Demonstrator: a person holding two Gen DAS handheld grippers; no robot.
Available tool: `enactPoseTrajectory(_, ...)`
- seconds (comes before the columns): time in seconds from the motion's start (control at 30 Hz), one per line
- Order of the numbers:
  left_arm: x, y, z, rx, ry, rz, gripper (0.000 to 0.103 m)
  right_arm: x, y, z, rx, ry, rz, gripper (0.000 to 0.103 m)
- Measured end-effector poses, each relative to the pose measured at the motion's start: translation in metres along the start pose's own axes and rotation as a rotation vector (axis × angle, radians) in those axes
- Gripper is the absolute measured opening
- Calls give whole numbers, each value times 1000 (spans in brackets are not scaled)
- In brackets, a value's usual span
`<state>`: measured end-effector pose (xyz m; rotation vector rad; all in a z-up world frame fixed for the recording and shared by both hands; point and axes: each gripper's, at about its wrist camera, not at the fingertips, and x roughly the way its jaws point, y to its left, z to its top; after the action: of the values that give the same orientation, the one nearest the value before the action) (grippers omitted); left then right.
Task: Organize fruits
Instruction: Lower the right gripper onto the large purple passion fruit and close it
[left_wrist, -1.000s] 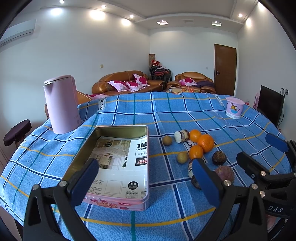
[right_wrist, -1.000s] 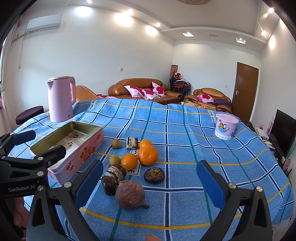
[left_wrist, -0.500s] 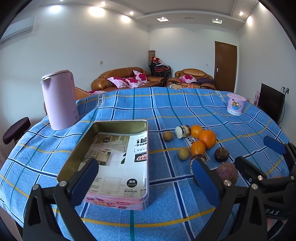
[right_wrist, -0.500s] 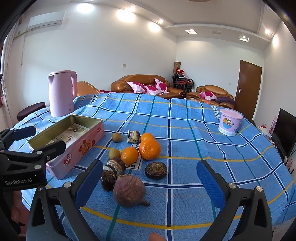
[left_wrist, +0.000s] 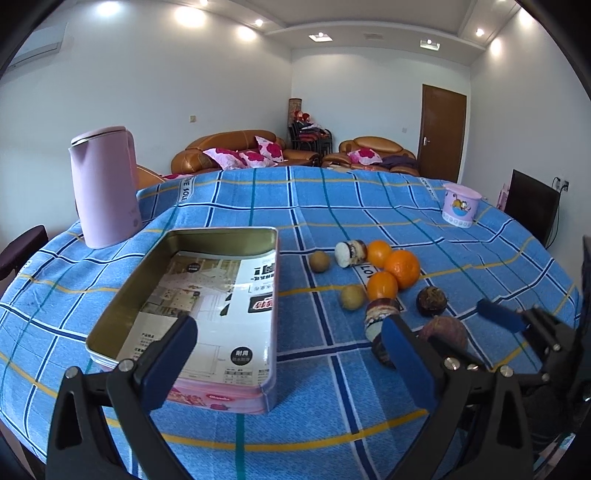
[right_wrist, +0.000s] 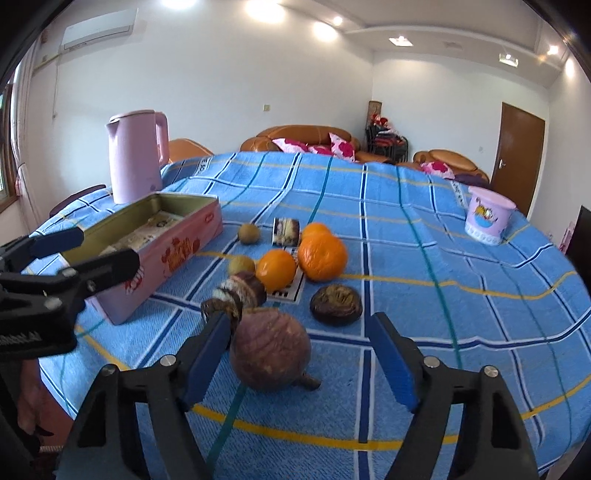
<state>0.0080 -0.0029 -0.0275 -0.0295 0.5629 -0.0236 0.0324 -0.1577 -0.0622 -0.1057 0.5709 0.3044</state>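
A pink tin box (left_wrist: 207, 295) (right_wrist: 162, 251) lined with printed paper lies open on the blue checked tablecloth. Right of it lie oranges (left_wrist: 402, 267) (right_wrist: 322, 254), two small brown fruits (left_wrist: 319, 261), a dark flat fruit (right_wrist: 335, 305) and a purple round fruit (right_wrist: 271, 349) (left_wrist: 445, 332). My left gripper (left_wrist: 291, 365) is open above the box's near edge. My right gripper (right_wrist: 303, 354) is open, its fingers on either side of the purple fruit, close to it but apart.
A pink kettle (left_wrist: 105, 192) (right_wrist: 135, 155) stands behind the box. A pink cup (left_wrist: 461, 205) (right_wrist: 487, 214) stands at the far right. Small cylindrical cakes (left_wrist: 351, 253) (right_wrist: 240, 291) lie among the fruit. The table edge is near both grippers.
My right gripper has moved forward and down, so the purple fruit now lies between its fingers. The left gripper has shifted a little closer over the box.
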Motion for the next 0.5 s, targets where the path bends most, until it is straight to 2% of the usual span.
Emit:
enactPoseTrajectory(0.13,0,-5,-1,1,-2,-14,98,4,3,-2,0,16,74,64)
enactPoseTrajectory(0.2,0,-9,-1,6,-6,-23,93,5,5,-5,-13,23,100,52)
enactPoseTrajectory(0.37,2,-18,-4,22,3,-35,88,1,-3,-7,30,12,130,50)
enactPoseTrajectory(0.5,9,-28,-7,32,32,-61,88,-5,-24,-6,88,-35,59,50)
